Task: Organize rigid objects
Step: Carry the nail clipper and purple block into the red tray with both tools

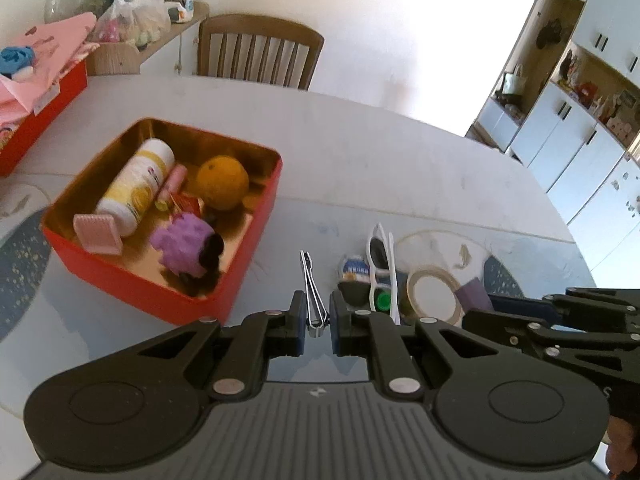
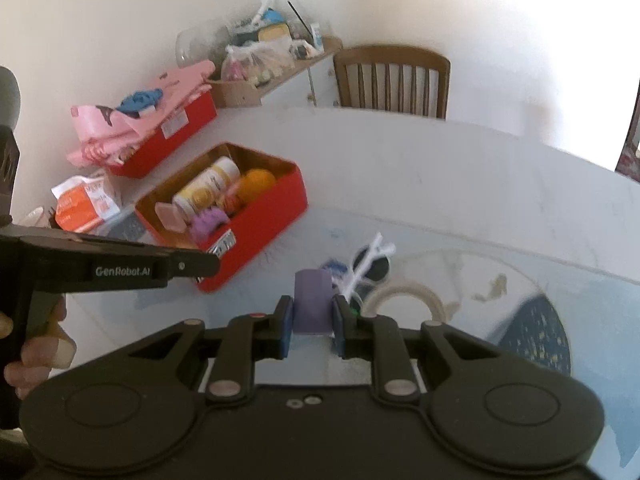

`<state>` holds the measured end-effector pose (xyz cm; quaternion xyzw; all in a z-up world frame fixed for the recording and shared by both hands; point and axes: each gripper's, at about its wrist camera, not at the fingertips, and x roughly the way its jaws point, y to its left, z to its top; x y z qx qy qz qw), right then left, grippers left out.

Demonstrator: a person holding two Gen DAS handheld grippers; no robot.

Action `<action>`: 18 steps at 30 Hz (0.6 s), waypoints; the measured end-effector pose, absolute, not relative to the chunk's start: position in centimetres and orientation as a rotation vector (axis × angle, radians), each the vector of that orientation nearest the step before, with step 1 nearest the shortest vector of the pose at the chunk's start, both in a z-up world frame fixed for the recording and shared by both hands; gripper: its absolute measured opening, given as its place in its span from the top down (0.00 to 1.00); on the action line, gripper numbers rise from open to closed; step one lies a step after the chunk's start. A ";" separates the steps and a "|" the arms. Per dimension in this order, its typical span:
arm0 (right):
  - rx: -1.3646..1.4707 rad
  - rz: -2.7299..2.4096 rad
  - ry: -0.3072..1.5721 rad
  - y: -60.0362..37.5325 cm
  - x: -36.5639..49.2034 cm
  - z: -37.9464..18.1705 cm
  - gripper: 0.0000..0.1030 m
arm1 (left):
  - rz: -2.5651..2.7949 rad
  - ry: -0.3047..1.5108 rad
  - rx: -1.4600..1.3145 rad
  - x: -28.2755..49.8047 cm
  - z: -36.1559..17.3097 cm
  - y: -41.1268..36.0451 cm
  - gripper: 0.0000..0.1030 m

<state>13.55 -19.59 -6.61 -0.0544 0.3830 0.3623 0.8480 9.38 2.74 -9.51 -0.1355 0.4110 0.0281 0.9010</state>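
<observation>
My left gripper (image 1: 315, 314) is shut on a slim silver metal clipper (image 1: 311, 288) that points away from me, held above the table. To its left stands a red box (image 1: 244, 248) with a gold inside, holding a white-and-yellow bottle (image 1: 138, 184), an orange (image 1: 223, 182), a pink comb-like piece (image 1: 98, 234) and a purple plush (image 1: 186, 248). My right gripper (image 2: 312, 318) is shut on a purple block (image 2: 313, 300), also lifted off the table. The left gripper (image 2: 200, 266) reaches in from the left of the right wrist view, in front of the red box (image 2: 260, 236).
White sunglasses (image 1: 384, 264), a small jar (image 1: 354, 270) and a tape roll (image 1: 432, 292) lie on the table (image 1: 400, 160) below the grippers. A second red box (image 2: 168, 136) with pink cloth sits at the back left, an orange-and-white packet (image 2: 86, 204) beside it. A wooden chair (image 1: 260, 48) stands behind the table.
</observation>
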 end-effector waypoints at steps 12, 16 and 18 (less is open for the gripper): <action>-0.130 0.779 0.747 -13.5 14.3 -4.2 0.81 | 0.081 0.795 -0.280 9.1 -7.3 7.9 0.89; -0.137 0.781 0.749 -11.1 14.6 -4.1 0.81 | 0.091 0.792 -0.283 9.0 -7.3 10.0 0.89; -0.137 0.776 0.752 -9.7 15.0 -4.1 0.81 | 0.097 0.787 -0.277 9.2 -7.2 10.9 0.89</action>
